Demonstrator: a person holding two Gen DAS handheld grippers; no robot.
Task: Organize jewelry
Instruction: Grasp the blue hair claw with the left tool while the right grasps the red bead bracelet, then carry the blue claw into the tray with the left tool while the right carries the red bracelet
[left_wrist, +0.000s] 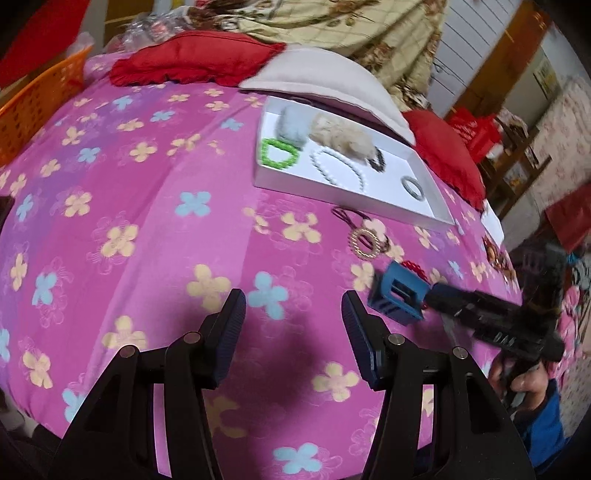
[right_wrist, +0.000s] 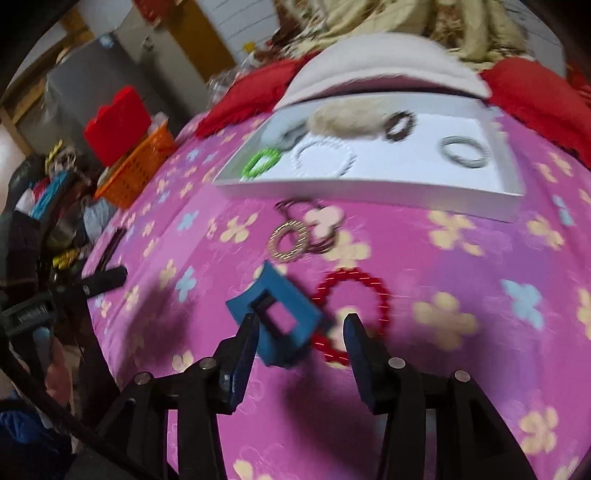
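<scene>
A white tray (left_wrist: 421, 210) lies on the pink flowered bedspread and holds a green bracelet (left_wrist: 277, 154), a pearl necklace (left_wrist: 338, 168), a grey ring (left_wrist: 413, 187), fluffy scrunchies (left_wrist: 341, 138) and a dark hair tie. On the spread lie a gold ring piece (right_wrist: 288, 240), a red beaded bracelet (right_wrist: 352, 314) and a blue hair claw clip (right_wrist: 280, 325). My right gripper (right_wrist: 301, 336) is open, its jaws either side of the clip, which rests against the left finger. My left gripper (left_wrist: 293, 314) is open and empty over bare spread, left of the clip (left_wrist: 397, 297).
Red cushions (left_wrist: 192, 59) and a beige pillow (left_wrist: 325, 79) lie behind the tray. An orange basket (left_wrist: 33, 107) stands at the bed's far left edge. More small jewelry (left_wrist: 496, 256) lies near the right edge. Cluttered room beyond.
</scene>
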